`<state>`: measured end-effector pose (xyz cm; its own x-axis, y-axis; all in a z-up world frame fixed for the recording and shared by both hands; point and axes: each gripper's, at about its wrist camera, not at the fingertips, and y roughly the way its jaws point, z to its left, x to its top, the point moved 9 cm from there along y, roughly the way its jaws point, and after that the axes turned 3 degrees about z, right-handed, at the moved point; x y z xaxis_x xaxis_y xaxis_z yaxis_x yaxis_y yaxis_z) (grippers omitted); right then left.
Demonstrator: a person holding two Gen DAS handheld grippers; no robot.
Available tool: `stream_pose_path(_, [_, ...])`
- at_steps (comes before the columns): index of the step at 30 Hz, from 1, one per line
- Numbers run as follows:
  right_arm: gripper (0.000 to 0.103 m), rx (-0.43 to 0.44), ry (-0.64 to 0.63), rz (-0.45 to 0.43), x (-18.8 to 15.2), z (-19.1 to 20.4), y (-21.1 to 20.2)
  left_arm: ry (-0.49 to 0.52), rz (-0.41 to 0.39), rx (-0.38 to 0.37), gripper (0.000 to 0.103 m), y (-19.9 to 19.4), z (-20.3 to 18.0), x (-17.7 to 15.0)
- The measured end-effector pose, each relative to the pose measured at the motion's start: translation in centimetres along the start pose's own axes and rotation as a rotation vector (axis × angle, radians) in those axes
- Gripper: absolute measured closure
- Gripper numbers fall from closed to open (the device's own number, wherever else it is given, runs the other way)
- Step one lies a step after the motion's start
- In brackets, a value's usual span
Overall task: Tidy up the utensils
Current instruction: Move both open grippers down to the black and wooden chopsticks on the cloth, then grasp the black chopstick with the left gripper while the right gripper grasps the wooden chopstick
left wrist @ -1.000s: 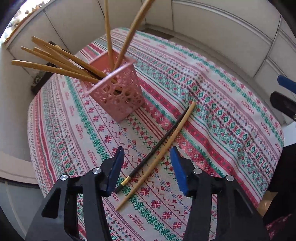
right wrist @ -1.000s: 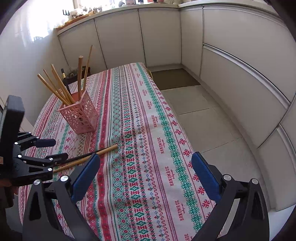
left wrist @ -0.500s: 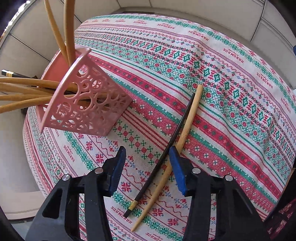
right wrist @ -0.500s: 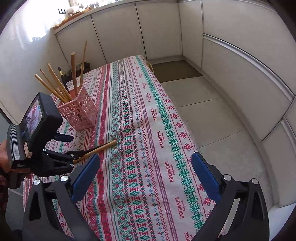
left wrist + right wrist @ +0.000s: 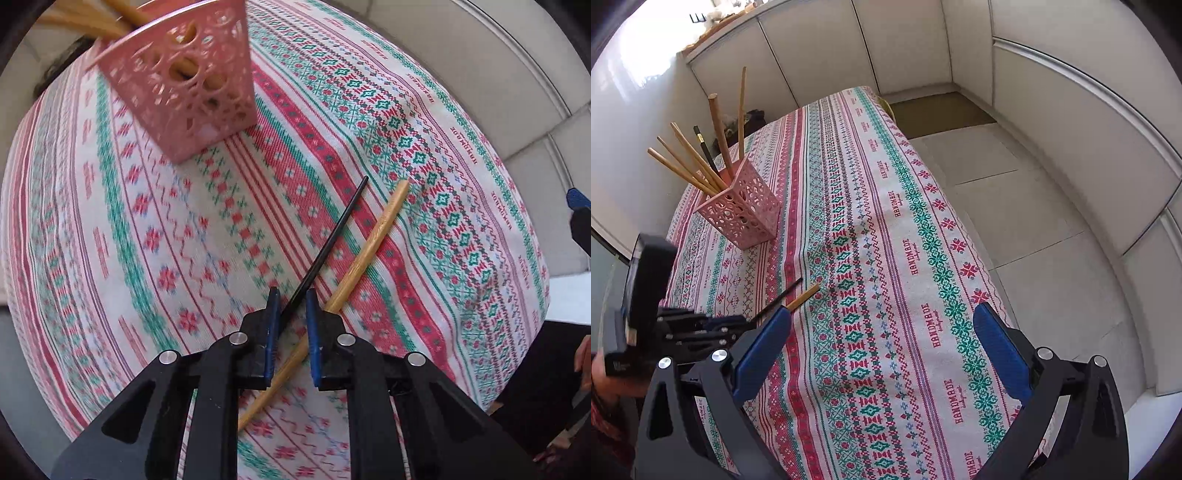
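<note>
Left gripper (image 5: 290, 299) dropped onto desk (image 5: 110, 258), jaws just narrowed around black chopstick (image 5: 332, 236) with bamboo chopstick (image 5: 369, 251) crossing beneath, pad contact unclear; right gripper (image 5: 882, 354) idle, jaws wide, empty; pink holder (image 5: 192, 81) next, probably.

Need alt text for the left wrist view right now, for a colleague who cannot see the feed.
The left gripper has just narrowed its jaws around a black chopstick lying on a patterned tablecloth, with a wooden chopstick crossing beneath the right finger. A pink lattice holder with more wooden sticks stands beyond.
</note>
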<state>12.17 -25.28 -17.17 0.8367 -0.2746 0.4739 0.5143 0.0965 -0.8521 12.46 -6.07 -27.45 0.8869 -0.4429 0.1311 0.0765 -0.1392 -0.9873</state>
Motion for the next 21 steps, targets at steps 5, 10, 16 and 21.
stream_pose_path(5, [0.007,0.018,0.024,0.042,-0.2,0.2,0.9,-0.223,-0.026,-0.127,0.091,-0.7,0.1,-5.1])
stream_pose_path(10, [0.007,0.073,0.108,0.097,-0.7,0.2,1.8,-0.031,-0.077,0.013,0.068,-1.7,-1.7,-3.3])
stream_pose_path(16, [0.007,0.048,0.103,0.059,0.0,0.1,1.2,0.076,-0.071,0.058,0.068,-1.4,-3.1,0.8])
stream_pose_path(21, [0.007,0.048,0.095,0.069,0.2,-0.2,1.3,0.118,-0.022,0.056,0.075,1.1,-3.3,1.3])
